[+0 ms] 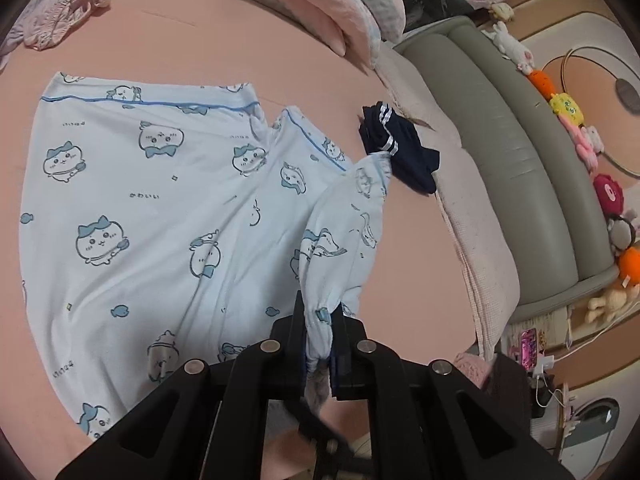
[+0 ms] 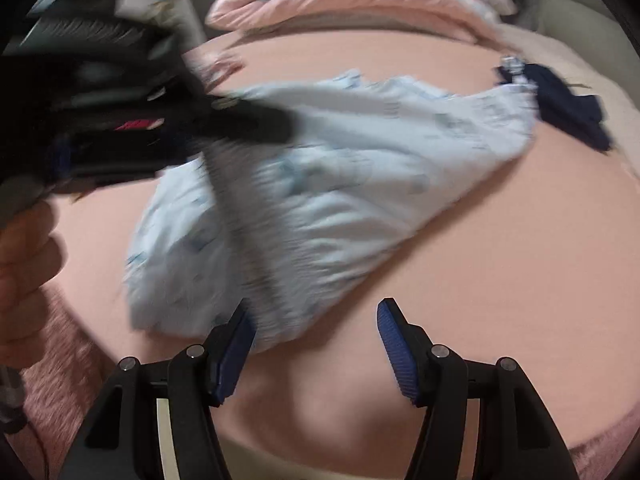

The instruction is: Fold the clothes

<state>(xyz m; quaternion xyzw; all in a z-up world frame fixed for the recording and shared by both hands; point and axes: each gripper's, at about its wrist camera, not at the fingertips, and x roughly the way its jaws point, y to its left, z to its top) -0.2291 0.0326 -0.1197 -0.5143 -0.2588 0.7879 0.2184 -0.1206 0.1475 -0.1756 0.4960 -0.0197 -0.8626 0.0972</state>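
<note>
Pale-blue cotton pyjamas (image 1: pixel 152 200), limp and light, hang pinched at an edge in the left gripper (image 1: pixel 320 336); right gripper (image 2: pixel 316 344) spread, empty.

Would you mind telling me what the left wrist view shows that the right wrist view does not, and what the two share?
Only the left wrist view shows the left tongs shut on a bunched edge of the pale blue printed garment, the cartoon print sharp, a crumpled pink garment at the far corner, and soft toys along the headboard.

Only the right wrist view shows the right tongs open with nothing between them, and a hand at the left edge.

Both show the blue garment, the navy clothing beside it, the pink sheet and pillows.
</note>
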